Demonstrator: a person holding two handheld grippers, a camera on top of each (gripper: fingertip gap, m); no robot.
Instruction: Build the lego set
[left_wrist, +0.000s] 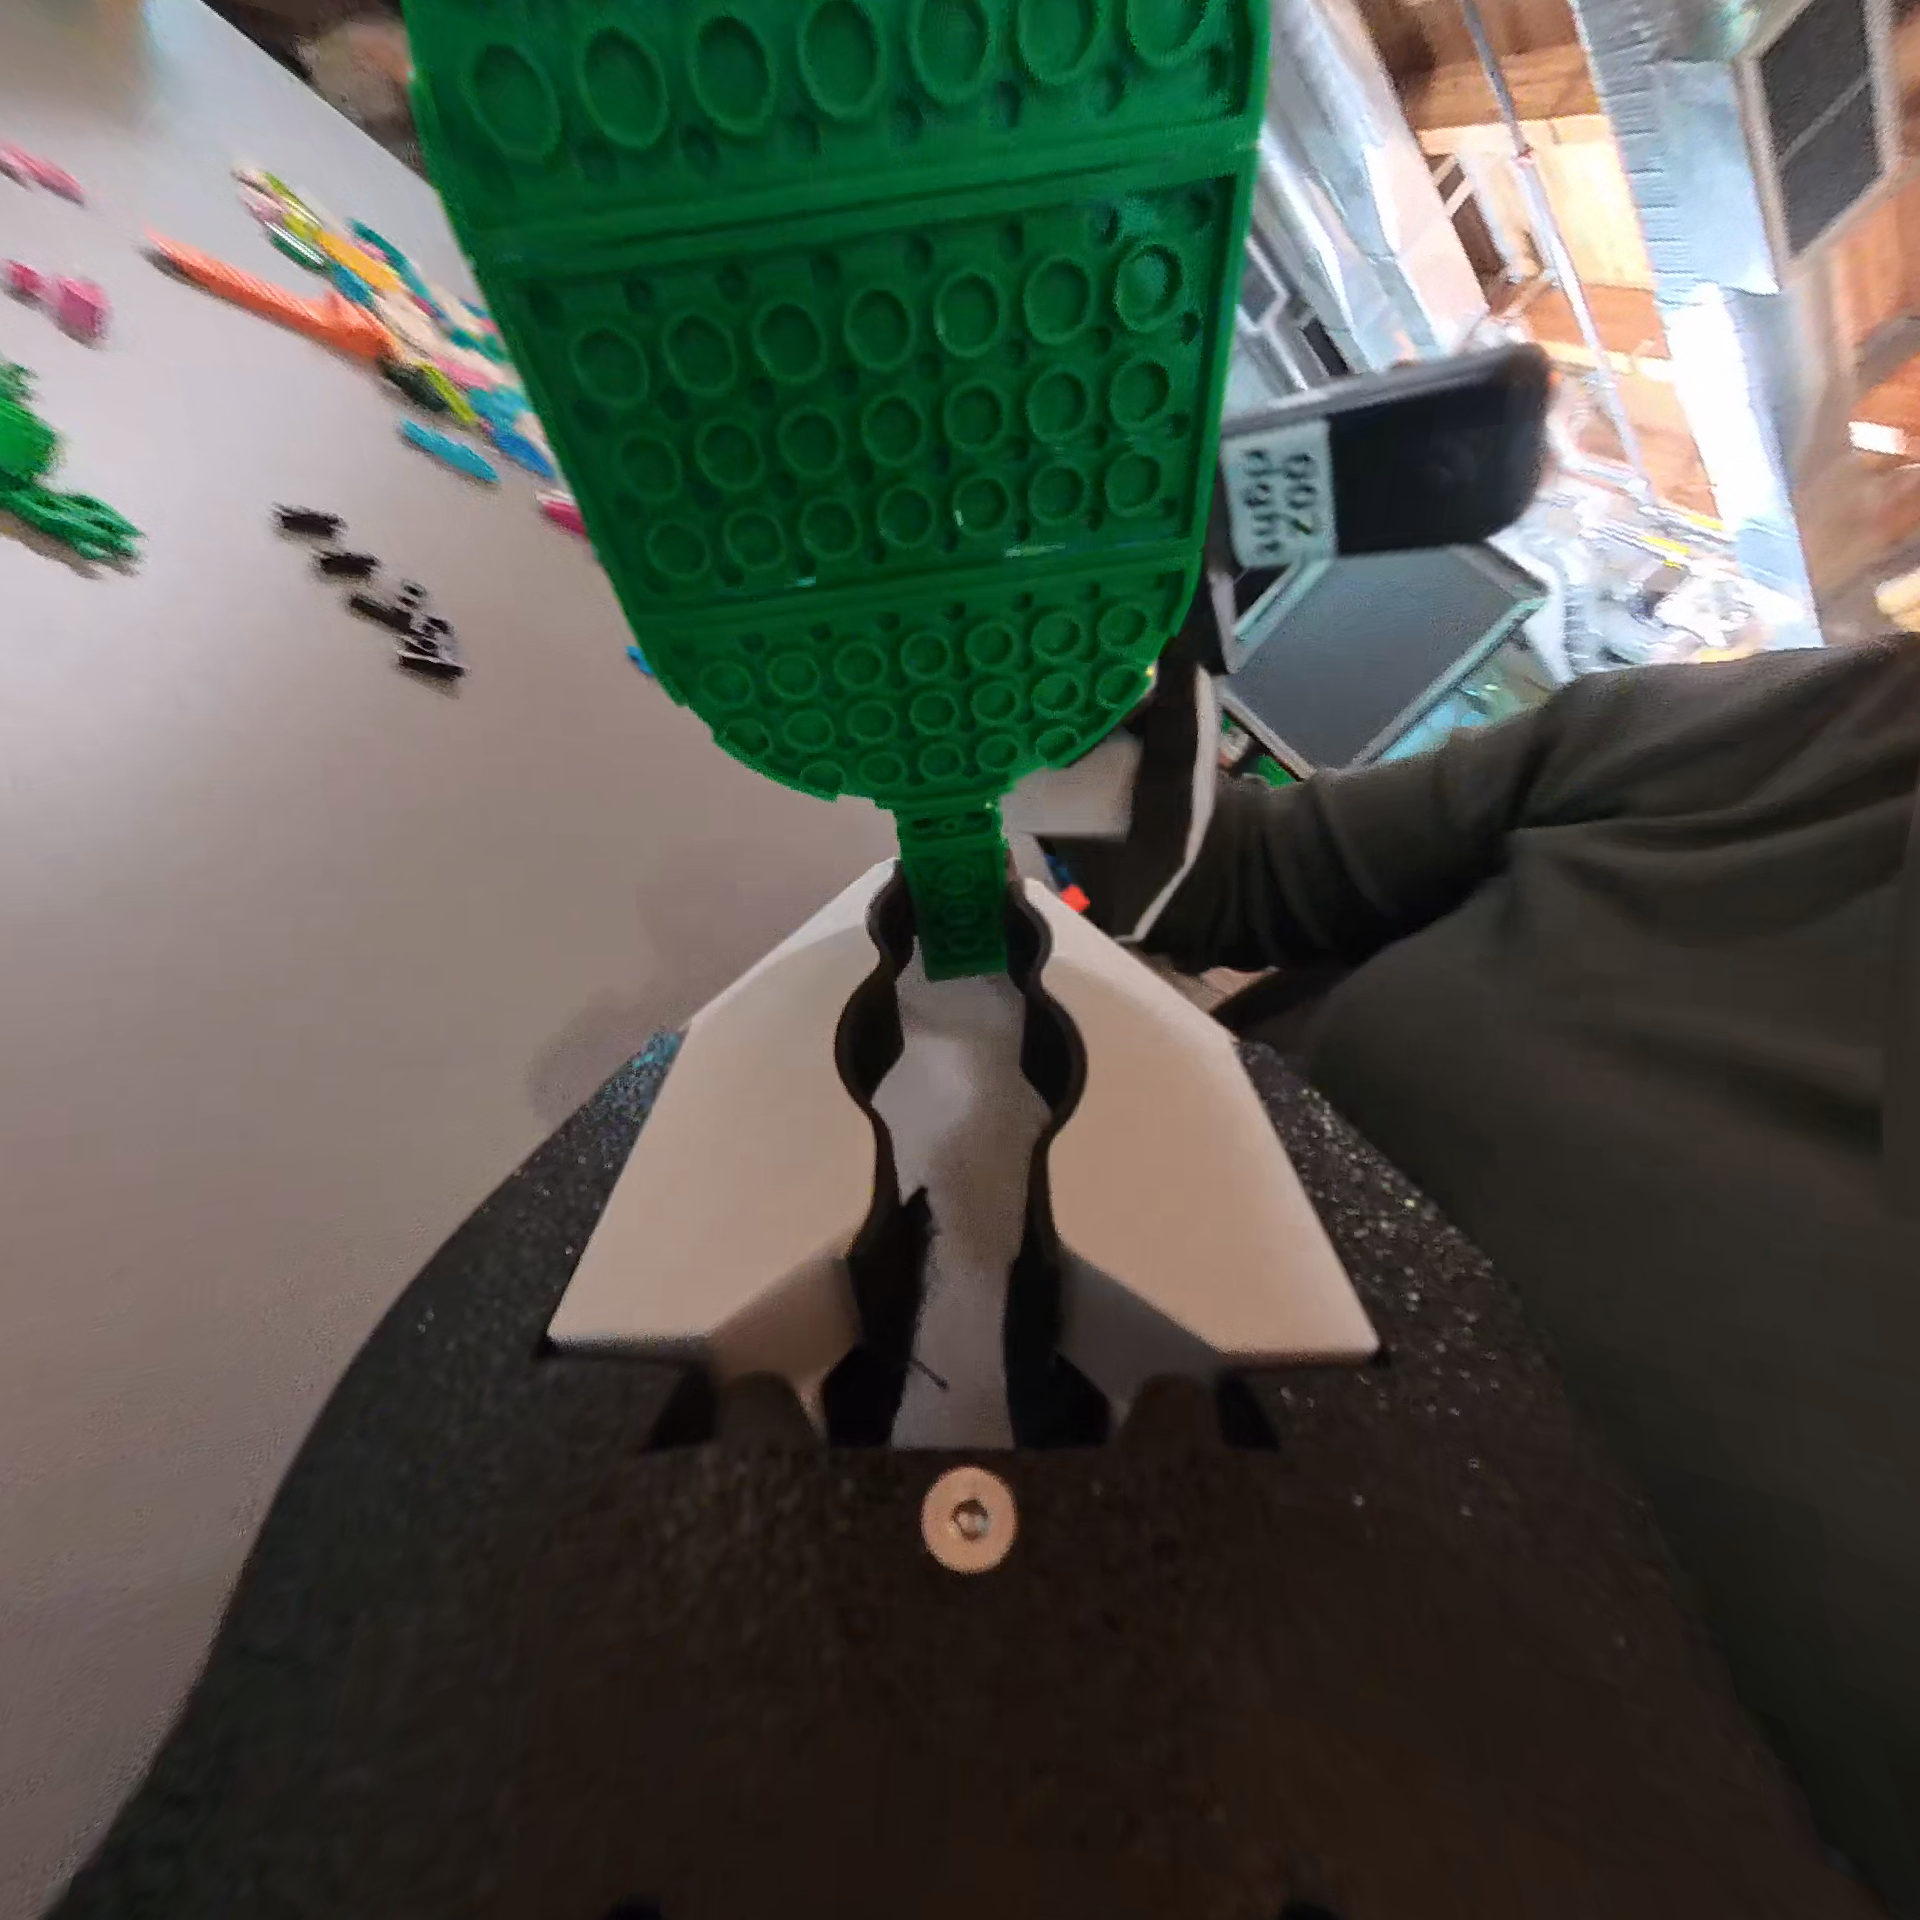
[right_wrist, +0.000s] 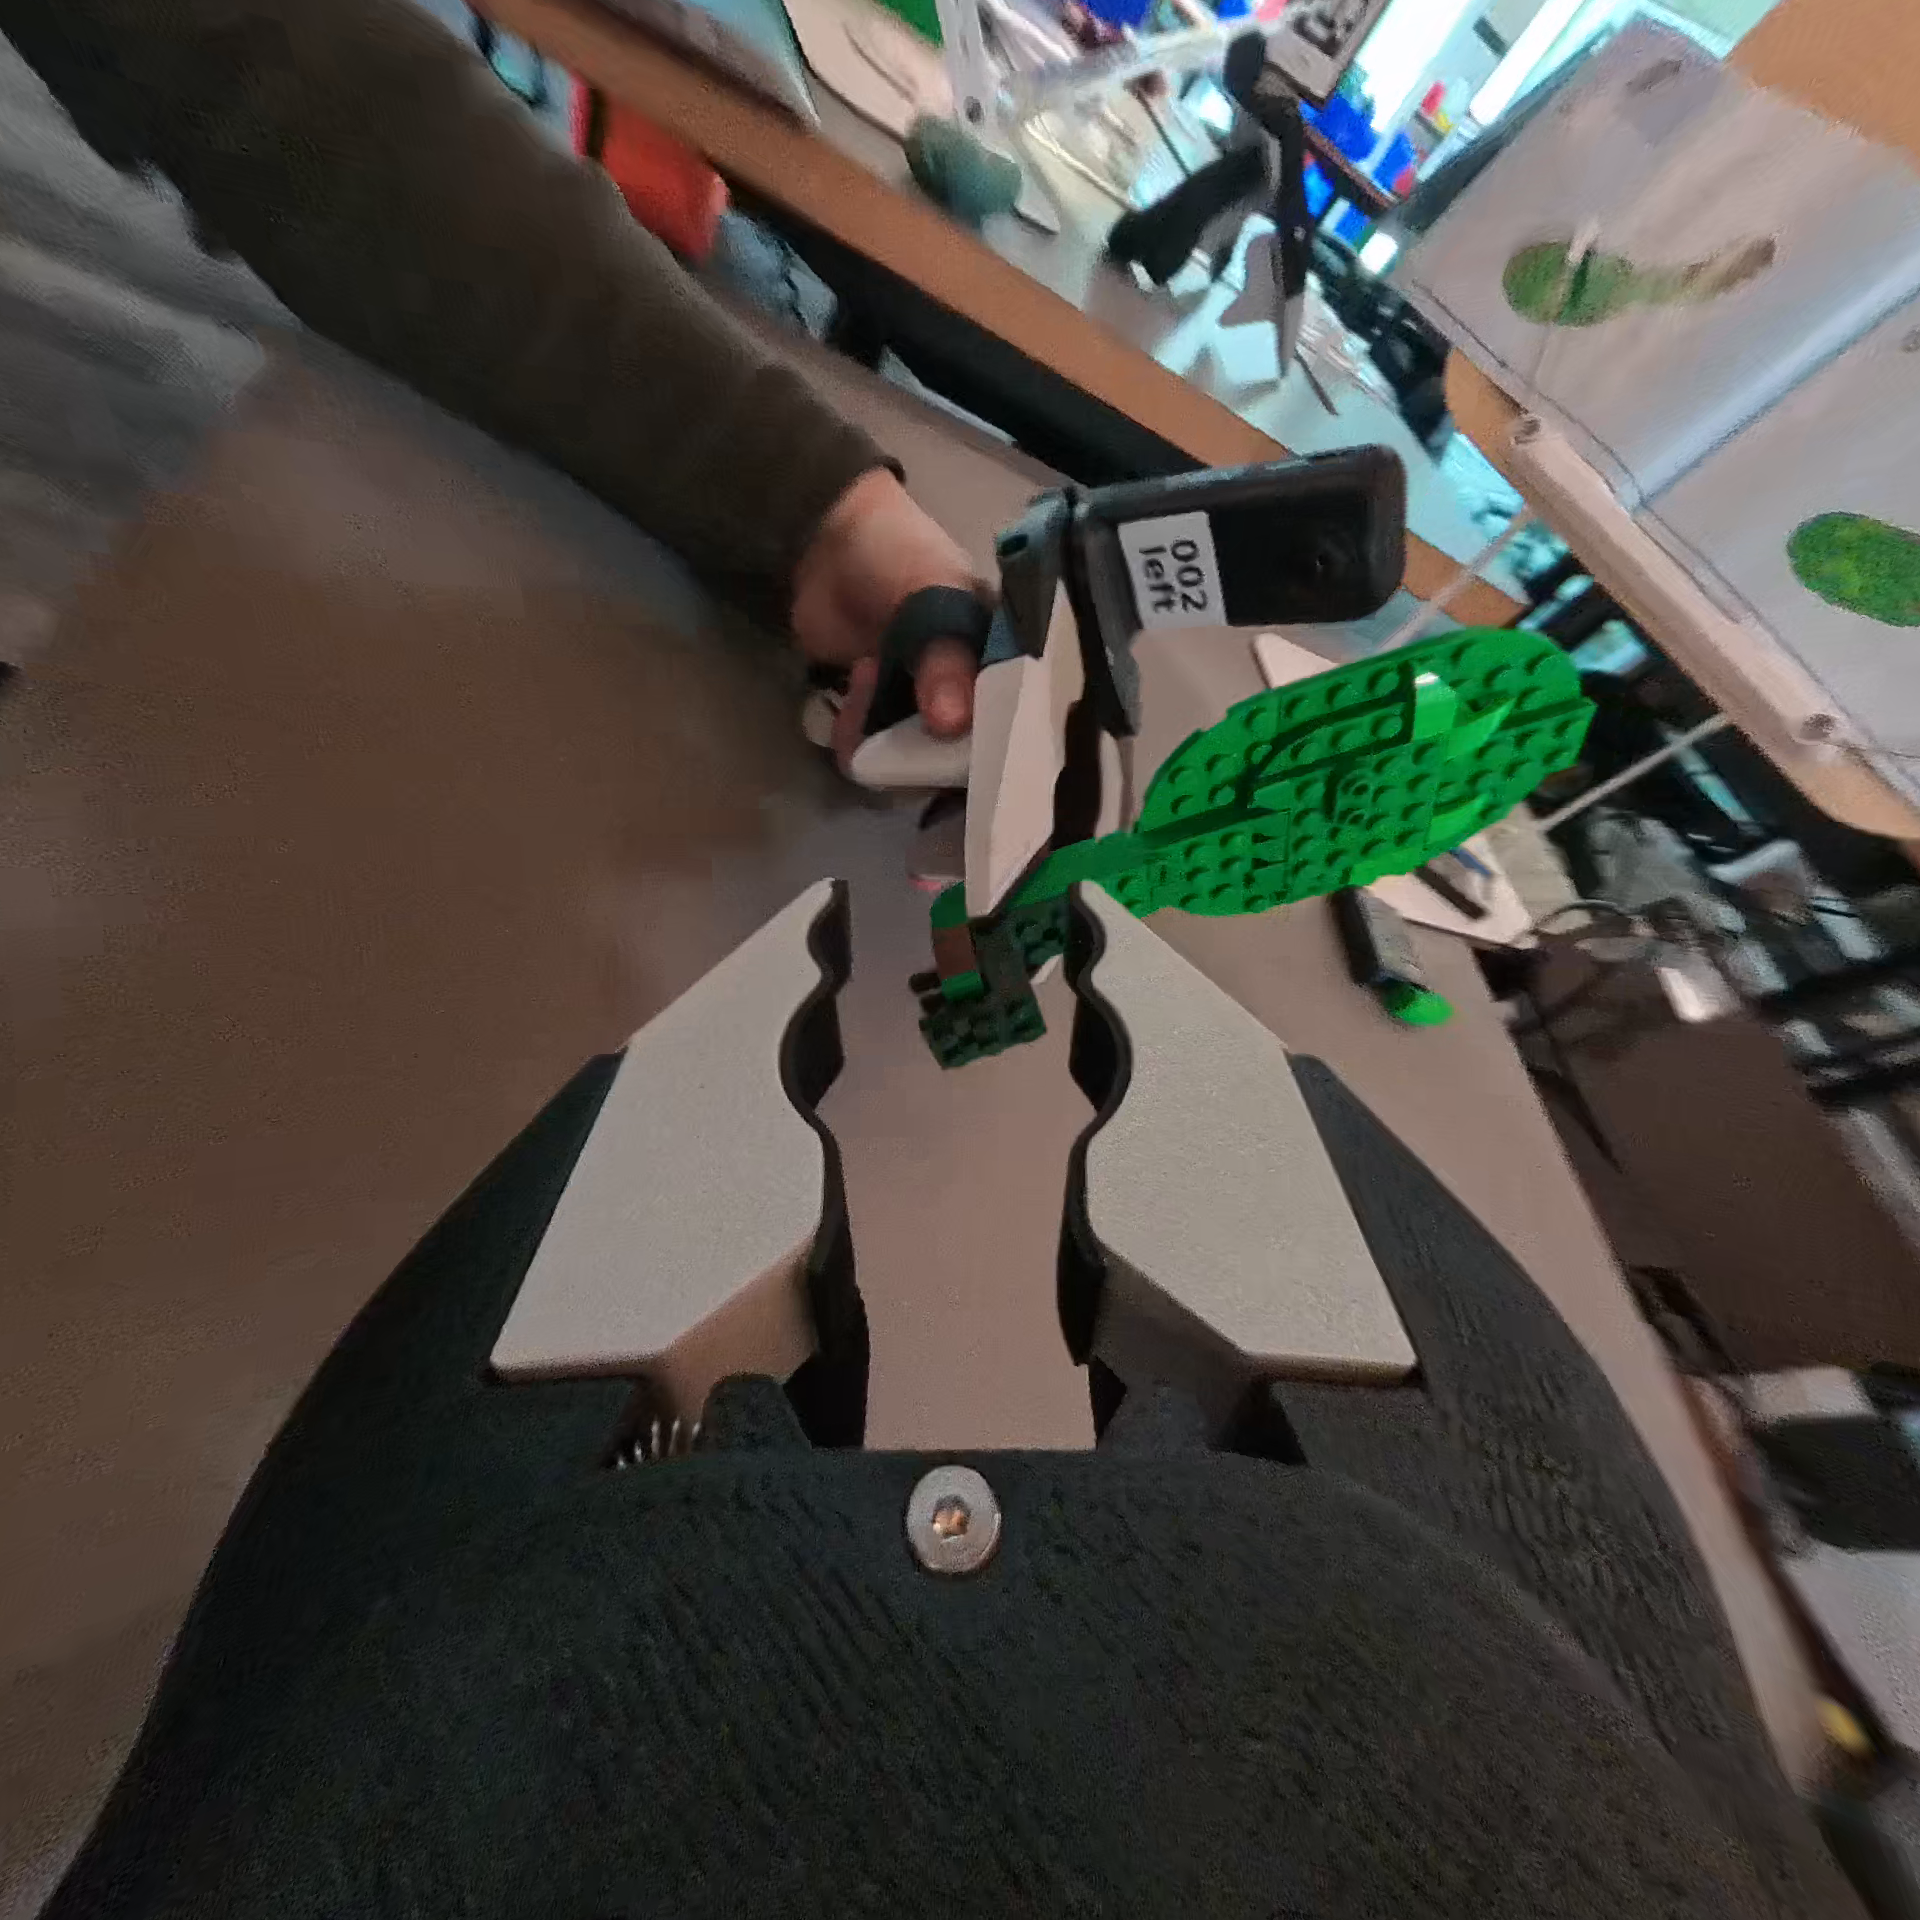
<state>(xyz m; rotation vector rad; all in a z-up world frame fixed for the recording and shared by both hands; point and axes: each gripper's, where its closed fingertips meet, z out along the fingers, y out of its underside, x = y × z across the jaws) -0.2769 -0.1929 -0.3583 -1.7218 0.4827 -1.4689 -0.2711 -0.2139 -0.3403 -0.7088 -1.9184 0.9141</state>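
My left gripper (left_wrist: 958, 914) is shut on the narrow stem of a big green lego leaf (left_wrist: 852, 416) and holds it up above the table, underside toward the camera. In the right wrist view the same leaf (right_wrist: 1351, 790) shows its studded top, with a small dark green and brown block (right_wrist: 982, 997) at the stem's end. The left gripper (right_wrist: 1023, 821) holds it there. My right gripper (right_wrist: 956, 925) is open and empty, with the small block just beyond its fingertips. The right gripper also shows behind the leaf in the left wrist view (left_wrist: 1081, 800).
Loose lego pieces lie on the grey table (left_wrist: 208, 831) at left: an orange piece (left_wrist: 270, 296), several coloured small bricks (left_wrist: 436, 343), black pieces (left_wrist: 384, 603), a green build (left_wrist: 42, 478). A person's sleeved arm (left_wrist: 1507, 831) is at right. The grippers are tip to tip, or close to it.
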